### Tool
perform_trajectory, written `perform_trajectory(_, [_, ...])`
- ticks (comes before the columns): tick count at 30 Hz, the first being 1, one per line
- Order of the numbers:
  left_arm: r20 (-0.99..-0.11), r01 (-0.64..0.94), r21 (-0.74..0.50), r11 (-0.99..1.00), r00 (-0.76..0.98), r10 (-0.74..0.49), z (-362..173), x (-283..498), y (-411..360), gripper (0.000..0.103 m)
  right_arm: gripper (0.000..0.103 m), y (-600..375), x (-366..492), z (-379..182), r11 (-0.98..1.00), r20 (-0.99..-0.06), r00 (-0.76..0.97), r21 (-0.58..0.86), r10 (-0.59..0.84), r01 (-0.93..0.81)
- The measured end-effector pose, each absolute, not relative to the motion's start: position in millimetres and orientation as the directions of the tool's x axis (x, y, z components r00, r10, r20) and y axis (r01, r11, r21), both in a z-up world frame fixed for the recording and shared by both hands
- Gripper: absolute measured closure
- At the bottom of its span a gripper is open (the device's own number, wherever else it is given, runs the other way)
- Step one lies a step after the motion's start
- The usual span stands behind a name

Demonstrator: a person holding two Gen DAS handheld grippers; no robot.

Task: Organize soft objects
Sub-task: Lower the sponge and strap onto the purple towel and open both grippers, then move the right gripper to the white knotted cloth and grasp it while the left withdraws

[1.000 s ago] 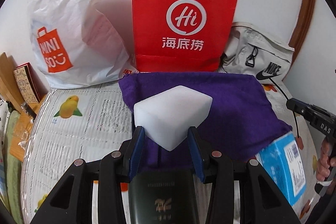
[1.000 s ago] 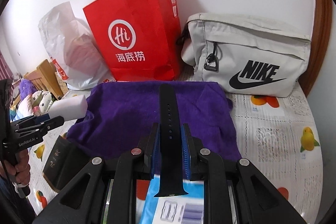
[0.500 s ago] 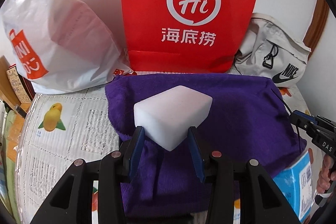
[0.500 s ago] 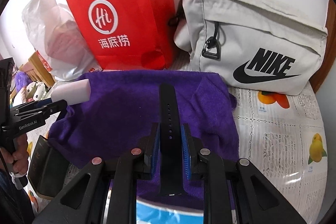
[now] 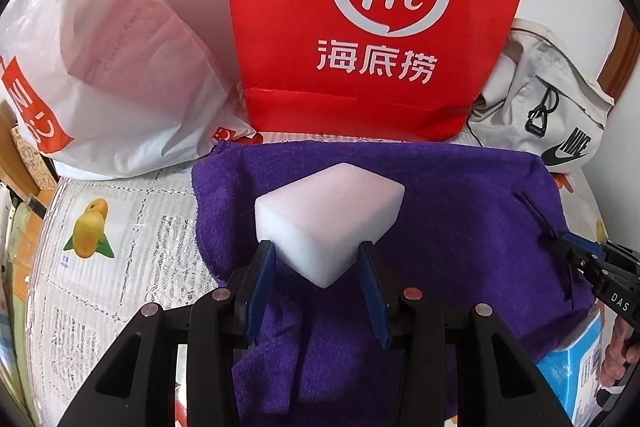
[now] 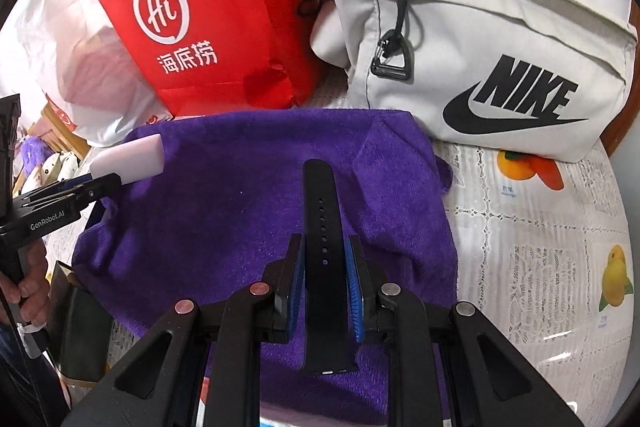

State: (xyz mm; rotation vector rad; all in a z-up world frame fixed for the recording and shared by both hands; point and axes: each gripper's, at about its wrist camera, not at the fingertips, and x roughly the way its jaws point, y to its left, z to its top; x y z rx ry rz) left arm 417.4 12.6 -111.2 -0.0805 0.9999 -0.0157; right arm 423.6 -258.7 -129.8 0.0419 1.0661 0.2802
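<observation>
1. The left tool [image 5: 316,281] is clamped on a white foam block [image 5: 328,215], one blue pad pressed to each side, and holds it above the purple towel [image 5: 440,227].
2. The right tool [image 6: 325,277] grips a black watch strap [image 6: 322,227] between narrow-set pads; the strap runs lengthwise through them, its holed end pointing out over the towel.
3. The towel lies spread on a surface covered with a lace cloth printed with fruit [image 6: 532,247].
4. Behind the towel stand a red paper bag [image 5: 376,19], a white plastic bag [image 5: 112,67] and a pale Nike bag [image 6: 480,39].
5. A blue box [image 5: 572,379] peeks out at the towel's near right corner.
</observation>
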Motion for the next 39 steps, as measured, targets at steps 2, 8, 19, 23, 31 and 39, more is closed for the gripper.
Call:
perform_trajectory(2, [-0.846,-0.023,-0.074,0.997,0.531,-0.051,-113.9,419.9,10.6,0.062,0.083,-258.2,425.7,-132.9,0.964,-0.862,0.444,0.167,0.244,-0.205])
perform_trajectory(8, [-0.863,-0.020,-0.081,0.997,0.501,-0.060,-122.5,424.9,8.0,0.061,0.083,-257.2,427.7,-138.0,0.962,-0.866,0.431,0.176,0.252,-0.208])
perform_trajectory(19, [-0.876,-0.018,-0.092,0.996,0.477,-0.072,-124.0,426.0,6.3,0.052,0.082,-255.6,432.7,-146.7,0.962,-0.881,0.399,0.188,0.254,-0.197])
perform_trajectory(23, [-0.880,-0.015,-0.083,0.996,0.470,-0.066,-123.1,424.1,5.3,0.042,0.059,-257.4,431.2,-144.9,0.962,-0.883,0.395,0.188,0.254,-0.198])
perform_trajectory(31, [-0.869,-0.012,-0.075,0.997,0.492,-0.059,-104.3,402.2,7.0,0.042,0.057,-254.4,410.9,-120.9,0.960,-0.851,0.456,0.179,0.262,-0.217])
perform_trajectory(39, [-0.841,-0.032,-0.092,0.995,0.537,-0.061,-72.5,351.8,22.5,0.042,0.057,-254.5,358.9,-86.8,0.956,-0.802,0.528,0.188,0.281,-0.223])
